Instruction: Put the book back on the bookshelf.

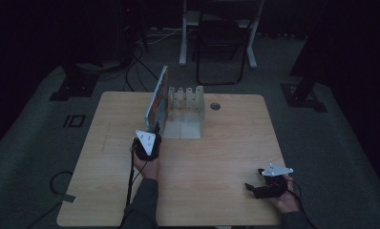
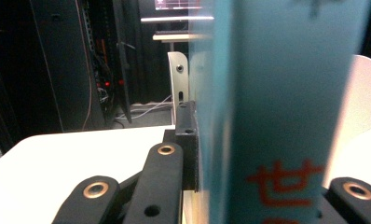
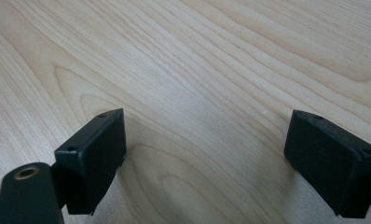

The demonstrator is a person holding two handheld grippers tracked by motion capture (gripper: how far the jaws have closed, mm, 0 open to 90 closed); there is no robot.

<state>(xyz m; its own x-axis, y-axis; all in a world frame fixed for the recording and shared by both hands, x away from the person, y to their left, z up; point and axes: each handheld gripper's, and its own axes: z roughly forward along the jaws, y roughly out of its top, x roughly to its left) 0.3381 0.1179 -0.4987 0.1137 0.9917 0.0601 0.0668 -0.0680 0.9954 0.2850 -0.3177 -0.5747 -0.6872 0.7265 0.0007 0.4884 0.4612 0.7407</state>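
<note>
A thin book [image 1: 157,99] with a teal spine and a colourful cover stands on edge, tilted, at the left end of a white slotted rack [image 1: 185,102] on the far middle of the table. My left gripper [image 1: 153,130] is shut on the book's near edge. In the left gripper view the teal spine [image 2: 277,112] with orange characters sits between the jaws of the left gripper [image 2: 267,186], and white rack dividers [image 2: 178,79] rise behind it. My right gripper [image 1: 251,187] rests low at the table's front right, open. The right gripper [image 3: 207,158] has bare wood between its pads.
The wooden table [image 1: 216,157] has a round cable hole [image 1: 215,106] right of the rack. A dark chair [image 1: 221,47] and white desk legs stand beyond the far edge. Cables trail on the floor at the left.
</note>
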